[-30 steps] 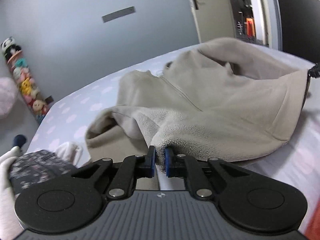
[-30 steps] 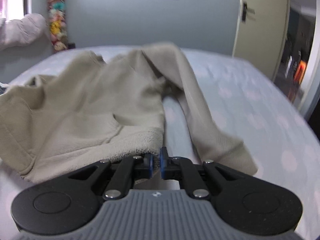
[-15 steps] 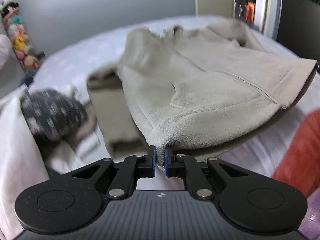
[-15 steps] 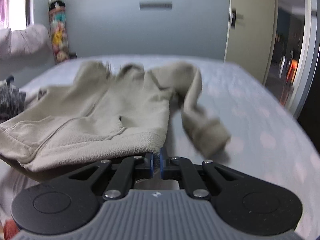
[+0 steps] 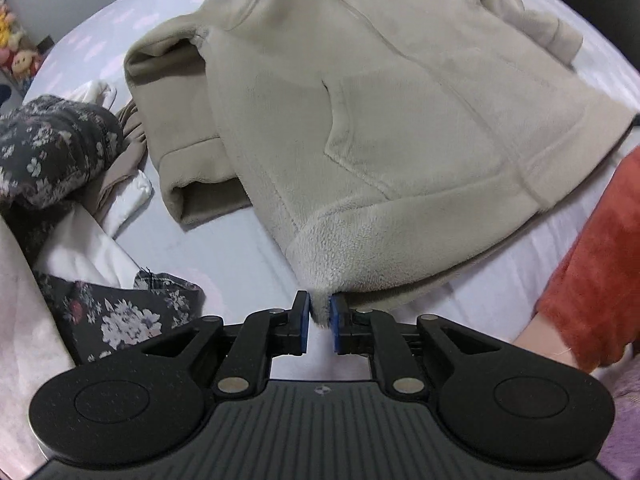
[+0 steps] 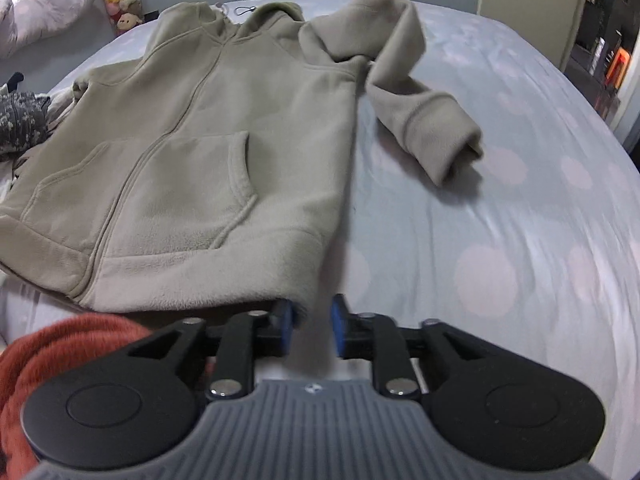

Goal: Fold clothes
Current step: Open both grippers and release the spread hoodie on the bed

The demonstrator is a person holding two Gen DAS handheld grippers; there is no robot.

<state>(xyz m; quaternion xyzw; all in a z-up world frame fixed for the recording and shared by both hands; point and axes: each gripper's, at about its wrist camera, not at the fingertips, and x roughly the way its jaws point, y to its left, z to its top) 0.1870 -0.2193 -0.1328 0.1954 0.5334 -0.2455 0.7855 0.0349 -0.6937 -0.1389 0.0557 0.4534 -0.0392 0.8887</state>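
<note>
- Since the earlier frames the beige fleece hoodie (image 6: 224,148) has come down from its draped, half-lifted state and now lies spread front-up on the pale dotted bedsheet (image 6: 520,220), zip and hood pointing away from both cameras.
- The right gripper (image 6: 311,322) has just been opening — its blue pads stand apart, and the hoodie's hem corner lies just ahead of the left pad, no longer pinched; no cloth is pressed between them.
- The left gripper (image 5: 319,322) has its jaws nearly closed, with a tuft of the hoodie's other hem corner caught between the blue pads; they have eased slightly apart, but the fleece is held there.
- One hoodie sleeve (image 6: 420,120) bends out from the shoulder and lies on the sheet beside the body, cuff toward the right gripper's side.
- The other sleeve (image 5: 180,128) is folded beside the hoodie's opposite edge.
- Beyond that sleeve, away from the hoodie, sits a heap of dark floral fabric (image 5: 52,148) and white cloth (image 5: 92,256).
- A rust-red knit sleeve (image 5: 592,280) of the person shows near the hoodie's hem.
</note>
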